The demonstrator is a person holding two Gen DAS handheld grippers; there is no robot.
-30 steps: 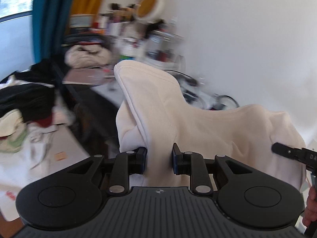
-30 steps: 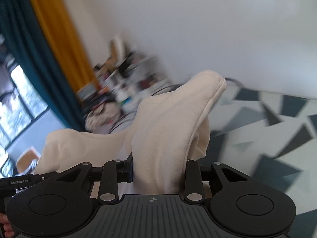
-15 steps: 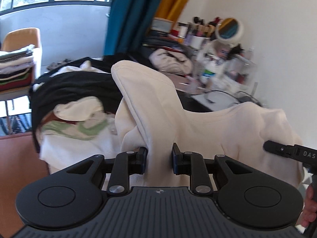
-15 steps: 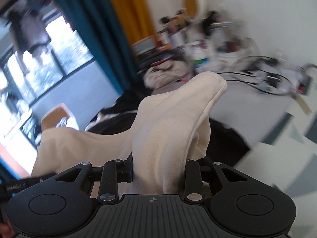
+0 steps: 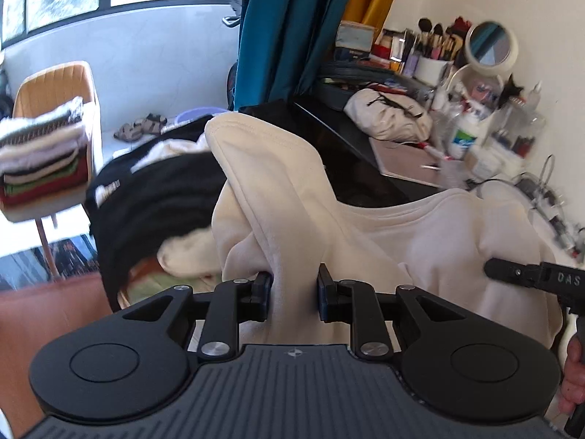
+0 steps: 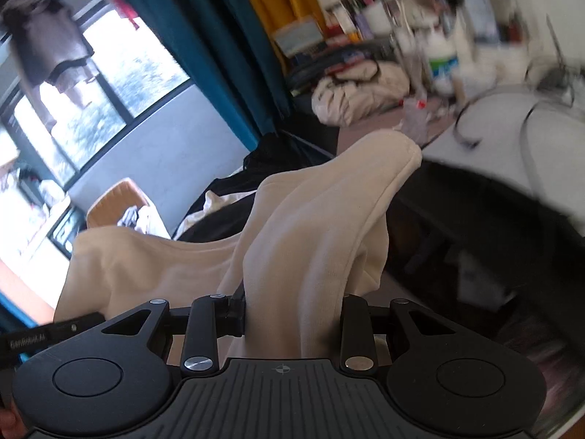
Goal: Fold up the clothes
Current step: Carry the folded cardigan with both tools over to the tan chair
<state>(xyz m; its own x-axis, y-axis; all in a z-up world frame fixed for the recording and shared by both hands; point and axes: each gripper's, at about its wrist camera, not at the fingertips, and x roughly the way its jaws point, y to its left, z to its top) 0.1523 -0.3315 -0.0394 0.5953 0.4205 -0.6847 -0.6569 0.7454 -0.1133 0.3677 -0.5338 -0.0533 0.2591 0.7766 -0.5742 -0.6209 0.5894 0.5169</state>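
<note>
Both tongs have swung across the room with the cream garment: a second ago a bare white wall lay beyond them, now a window, teal curtain and cluttered dressing surface (image 5: pixel 420 153) do. The left tongs (image 5: pixel 292 292) are closed on a bunched fold of the cream garment (image 5: pixel 278 190), and the right tongs (image 6: pixel 292 311) pinch another fold of it (image 6: pixel 329 219). Each gathered fold stands up ahead of its tongs, and the cloth sags between the two, clear of anything below. Gripping it at two spread points probably keeps it stretched for laying flat. A heap of dark clothes (image 5: pixel 157 201) lies beyond the left tongs, with a chair of folded laundry (image 5: pixel 44 153) further left.
</note>
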